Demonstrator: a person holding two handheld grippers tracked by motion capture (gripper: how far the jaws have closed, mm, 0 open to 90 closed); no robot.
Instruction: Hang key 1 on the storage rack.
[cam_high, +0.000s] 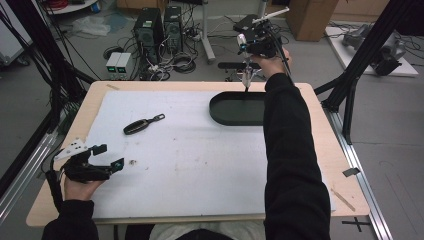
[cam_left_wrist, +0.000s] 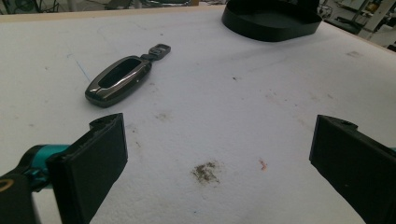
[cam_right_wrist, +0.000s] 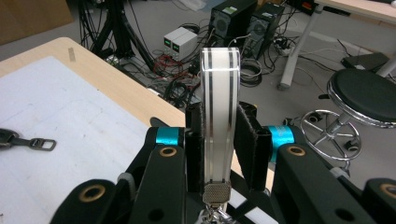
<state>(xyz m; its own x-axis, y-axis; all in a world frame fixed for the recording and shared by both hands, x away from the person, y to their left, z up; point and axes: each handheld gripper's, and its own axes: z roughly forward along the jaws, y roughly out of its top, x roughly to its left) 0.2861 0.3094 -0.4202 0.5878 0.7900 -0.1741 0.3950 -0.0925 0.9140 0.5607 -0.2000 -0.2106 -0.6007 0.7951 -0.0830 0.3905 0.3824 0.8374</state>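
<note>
Black left tongs (cam_left_wrist: 217, 158) sat wide open and held nothing, low over the white mat (cam_left_wrist: 224, 93) on the tabletop (cam_high: 320, 125). Just ahead lay a dark key fob (cam_left_wrist: 119, 80). Right tongs (cam_right_wrist: 219, 140) were squeezed shut on a white strap with black stripes (cam_right_wrist: 219, 112), held up above the far edge of the black tray (cam_high: 235, 109).

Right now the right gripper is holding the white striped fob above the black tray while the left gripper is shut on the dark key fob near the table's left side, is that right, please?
Not quite. The left gripper is open and holds nothing: the left gripper view shows its jaws wide apart, with the dark key fob lying loose on the white mat beyond them. The rest stands: the right gripper clamps the white striped fob above the black tray.
</note>
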